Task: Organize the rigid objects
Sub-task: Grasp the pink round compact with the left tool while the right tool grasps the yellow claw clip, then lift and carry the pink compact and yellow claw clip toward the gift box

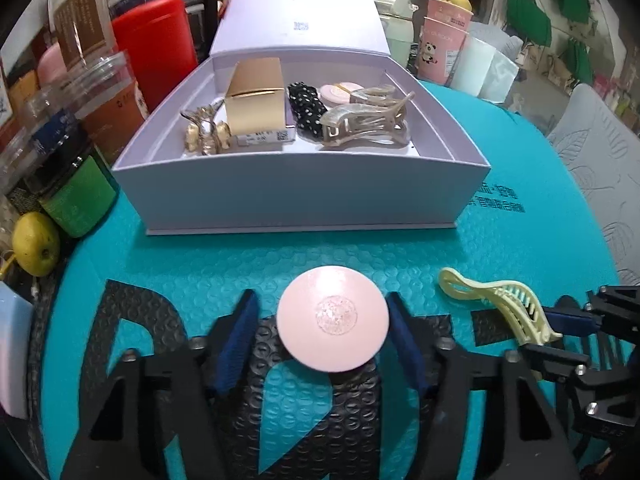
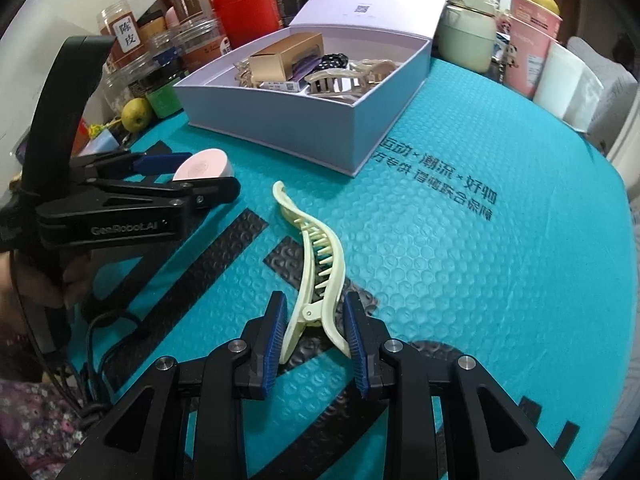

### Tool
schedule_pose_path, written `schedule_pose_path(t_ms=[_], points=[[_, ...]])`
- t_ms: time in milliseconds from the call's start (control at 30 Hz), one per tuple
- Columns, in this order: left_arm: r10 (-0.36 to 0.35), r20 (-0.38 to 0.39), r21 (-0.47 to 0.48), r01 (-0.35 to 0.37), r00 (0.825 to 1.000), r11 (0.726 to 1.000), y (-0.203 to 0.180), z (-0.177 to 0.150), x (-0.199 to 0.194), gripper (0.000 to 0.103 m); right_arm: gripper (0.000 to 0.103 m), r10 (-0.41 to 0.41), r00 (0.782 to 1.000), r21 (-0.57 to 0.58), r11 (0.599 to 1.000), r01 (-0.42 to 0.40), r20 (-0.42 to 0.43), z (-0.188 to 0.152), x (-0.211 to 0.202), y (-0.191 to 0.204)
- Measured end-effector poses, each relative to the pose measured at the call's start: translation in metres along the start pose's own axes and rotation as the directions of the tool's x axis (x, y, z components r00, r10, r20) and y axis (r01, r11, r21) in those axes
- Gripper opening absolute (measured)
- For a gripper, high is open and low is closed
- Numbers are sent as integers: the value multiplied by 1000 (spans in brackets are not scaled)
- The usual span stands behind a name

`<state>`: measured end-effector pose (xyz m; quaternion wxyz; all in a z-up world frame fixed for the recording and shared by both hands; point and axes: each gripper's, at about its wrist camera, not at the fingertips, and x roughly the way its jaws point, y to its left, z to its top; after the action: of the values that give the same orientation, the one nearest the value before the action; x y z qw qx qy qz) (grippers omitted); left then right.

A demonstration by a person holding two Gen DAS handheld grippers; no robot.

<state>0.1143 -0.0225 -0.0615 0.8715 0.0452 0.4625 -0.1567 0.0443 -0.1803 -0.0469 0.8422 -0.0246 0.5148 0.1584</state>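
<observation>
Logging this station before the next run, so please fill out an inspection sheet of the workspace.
Surface: teal bubble mat, printed lettering.
Job's things: pink round case, yellow hair clip, open box holding clips and a gold carton.
Clutter: jars, red canister, cups, yellow fruit.
Grippers: left tool shut on the case; right tool shut on the clip.
Cables: black cable by the mat's left edge.
Surroundings: cluttered shelves.

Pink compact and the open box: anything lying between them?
Nothing: in the left wrist view only bare teal mat separates the pink compact from the box.
</observation>
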Motion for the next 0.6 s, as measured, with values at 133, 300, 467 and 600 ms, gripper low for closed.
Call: schedule_pose_path(t_ms=[133,300,467,600], points=[[-6,0,-9,6,1000,1000,0,-3,-3,51,47,2,1000,24,1000,-2,16,2,0,-2],[-28,-7,-30,28,1000,999,1,-10,-11,51,47,-24,1000,25,999,23,20,7,5,2],[-20,-13,-56,19,1000,998,2,-19,-20,51,47,-47,999,46,998,46,28,8,8,1],[1,-11,-90,-2,1000,996,8,-25,-27,51,37,-86,996,14,996,86,32,8,10,6]])
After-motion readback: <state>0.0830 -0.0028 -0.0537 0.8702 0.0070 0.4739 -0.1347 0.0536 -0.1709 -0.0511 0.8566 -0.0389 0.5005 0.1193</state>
